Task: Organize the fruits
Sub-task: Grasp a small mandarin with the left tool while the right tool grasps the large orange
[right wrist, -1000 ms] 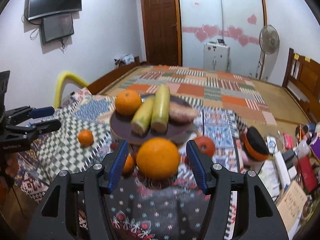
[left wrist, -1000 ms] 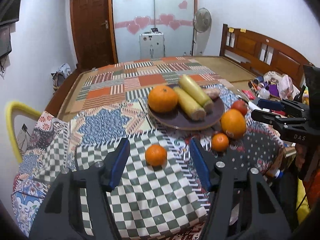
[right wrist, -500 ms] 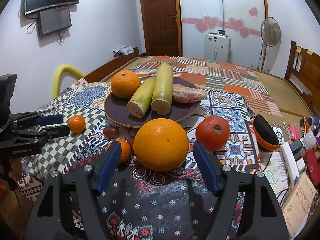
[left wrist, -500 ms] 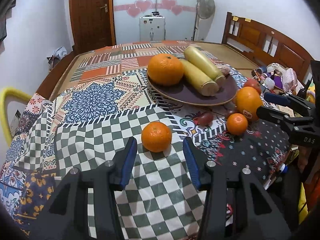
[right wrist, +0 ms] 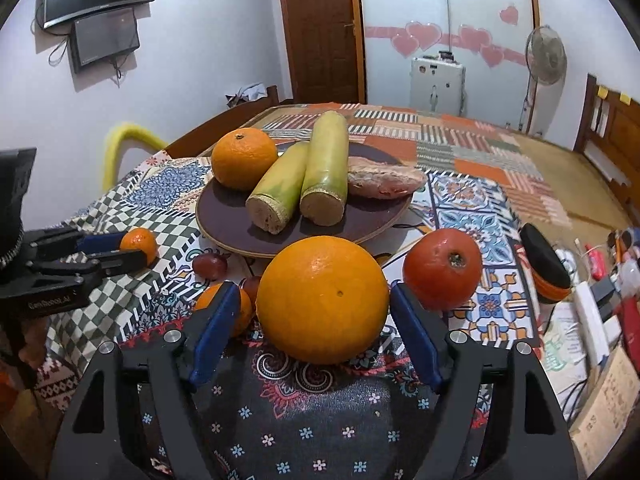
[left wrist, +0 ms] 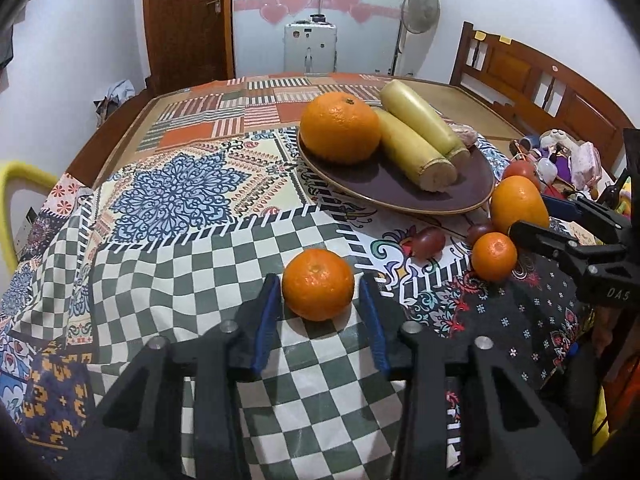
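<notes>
Left wrist view: the small mandarin (left wrist: 318,285) sits on the checked cloth in front of the brown plate (left wrist: 394,194). To grip well, the pads should close evenly on its widest part. The left gripper (left wrist: 320,312) stands apart, straddling it with slim gaps, holding nothing.

Right wrist view: the large orange (right wrist: 322,300) rests just before the plate's (right wrist: 240,240) near rim. The right gripper (right wrist: 312,332) likewise brackets it, jaws spread, not yet clamped.
</notes>
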`<state>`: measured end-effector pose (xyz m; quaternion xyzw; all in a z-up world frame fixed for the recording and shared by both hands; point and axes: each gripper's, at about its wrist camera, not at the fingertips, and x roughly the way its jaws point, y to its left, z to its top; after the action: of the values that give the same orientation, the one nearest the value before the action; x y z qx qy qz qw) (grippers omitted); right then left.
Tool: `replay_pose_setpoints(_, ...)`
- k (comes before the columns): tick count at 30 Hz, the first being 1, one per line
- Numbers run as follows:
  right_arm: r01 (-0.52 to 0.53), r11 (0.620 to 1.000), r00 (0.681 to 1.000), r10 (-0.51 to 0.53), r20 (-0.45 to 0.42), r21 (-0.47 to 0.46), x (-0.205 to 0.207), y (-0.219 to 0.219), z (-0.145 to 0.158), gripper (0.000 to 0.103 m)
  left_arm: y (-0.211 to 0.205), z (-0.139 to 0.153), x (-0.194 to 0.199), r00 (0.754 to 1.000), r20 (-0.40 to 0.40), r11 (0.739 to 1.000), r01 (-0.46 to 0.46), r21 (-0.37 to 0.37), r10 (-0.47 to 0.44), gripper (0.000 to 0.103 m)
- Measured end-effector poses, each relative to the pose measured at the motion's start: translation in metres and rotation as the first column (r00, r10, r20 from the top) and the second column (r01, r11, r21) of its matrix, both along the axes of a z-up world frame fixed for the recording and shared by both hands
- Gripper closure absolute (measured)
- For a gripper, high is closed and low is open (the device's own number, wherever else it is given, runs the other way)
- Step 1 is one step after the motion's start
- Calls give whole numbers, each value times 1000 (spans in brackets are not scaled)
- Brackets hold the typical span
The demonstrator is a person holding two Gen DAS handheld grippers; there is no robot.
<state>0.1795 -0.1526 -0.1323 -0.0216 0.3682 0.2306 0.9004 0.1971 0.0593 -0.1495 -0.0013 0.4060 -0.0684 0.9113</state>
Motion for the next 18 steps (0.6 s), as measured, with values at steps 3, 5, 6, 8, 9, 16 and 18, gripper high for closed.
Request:
replay_pose_setpoints(3, 9, 1000, 1000, -8, -15, 17, 2, -4, -2, 38, 1, 0, 1, 1000, 3, 1000, -2, -10, 2, 65)
replay_pose_setpoints(5, 5, 1000, 1000, -4, -19, 29, 1, -6, -2, 38, 1, 0, 1, 1000, 2, 1000, 0, -13, 0, 65)
replay_pose_setpoints(6, 7, 999, 1000, -6, -23, 35, 1, -7, -1, 38, 0, 1, 1, 1000, 2, 1000, 2, -11, -2, 66)
replay_pose_setpoints(8, 5, 999, 1000, -4, -28, 41, -1, -8, -1, 39, -1, 2, 0, 1000, 4, 1000, 6, -9, -6, 66)
replay_pose_setpoints(9, 6, 999, 1000, -5, -28, 43, -1, -7, -1, 39, -1, 3, -2, 1000, 11, 1000, 9, -8, -9, 66)
replay_pose_setpoints(16, 1, 997, 1000, -1, 7, 73, -7, -9, 14, 39, -8, 22, -10, 997, 66, 999, 33, -1, -33, 66)
replay_pose_setpoints(18, 1, 997, 999, -4, 33, 73, -9, -9, 22, 39, -10, 28, -10, 996, 78, 999, 37, -4, -37, 66)
